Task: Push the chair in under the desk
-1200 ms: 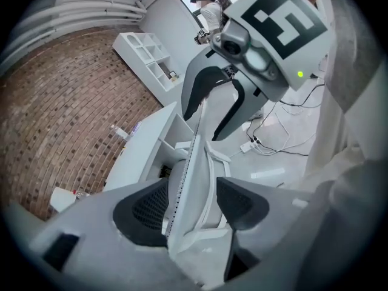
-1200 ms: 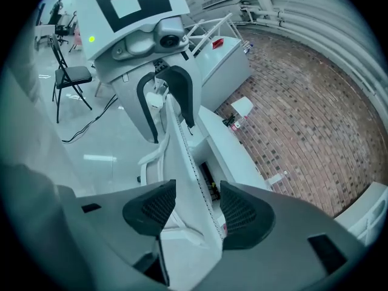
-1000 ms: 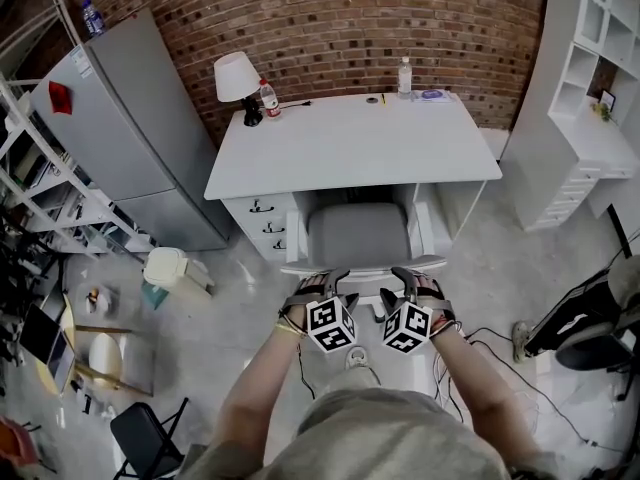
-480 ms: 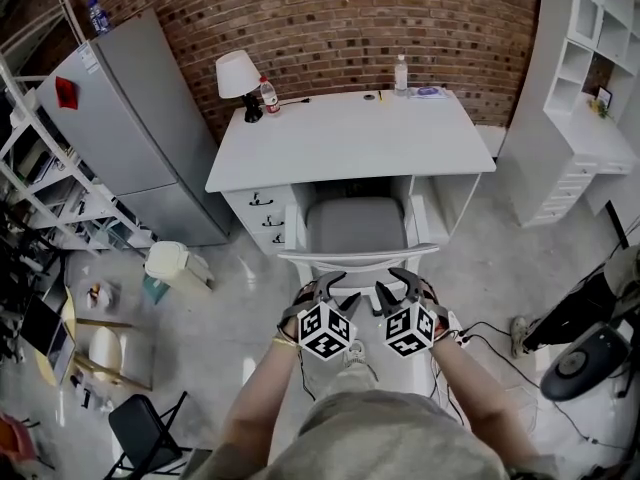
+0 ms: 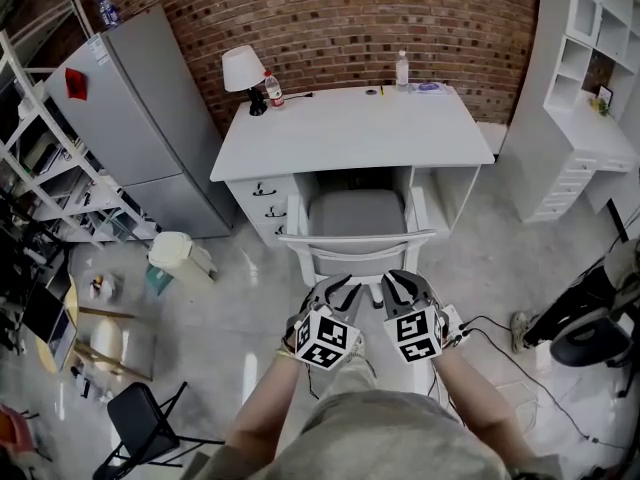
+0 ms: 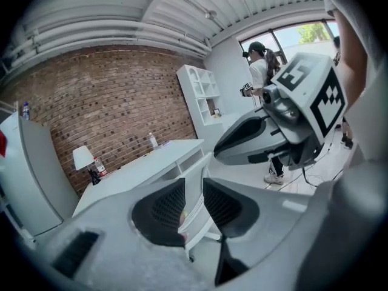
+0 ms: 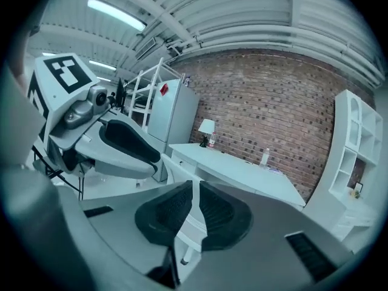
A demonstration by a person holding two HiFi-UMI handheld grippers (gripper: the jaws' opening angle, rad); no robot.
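The white chair (image 5: pixel 355 240) with a grey seat stands tucked between the pedestals of the white desk (image 5: pixel 350 128), its back rail just outside the desk's front edge. My left gripper (image 5: pixel 340 286) and right gripper (image 5: pixel 398 280) hover side by side a short way behind the rail, touching nothing. In the left gripper view the left gripper (image 6: pixel 194 190) is closing, a clear gap remains, and only the distant chair (image 6: pixel 197 222) shows through. In the right gripper view the right gripper (image 7: pixel 195 190) is closing to a thin slit, nothing between its jaws.
A grey fridge (image 5: pixel 140 118) stands left of the desk, with a white bin (image 5: pixel 175 258) on the floor in front. A lamp (image 5: pixel 242 73) and bottles sit on the desk's far edge. White shelving (image 5: pixel 590 88) is right; cables (image 5: pixel 500 338) trail on the floor.
The chair slid further under the desk. Both grippers came off its back rail and drew back toward me, and their jaws narrowed from wide open.
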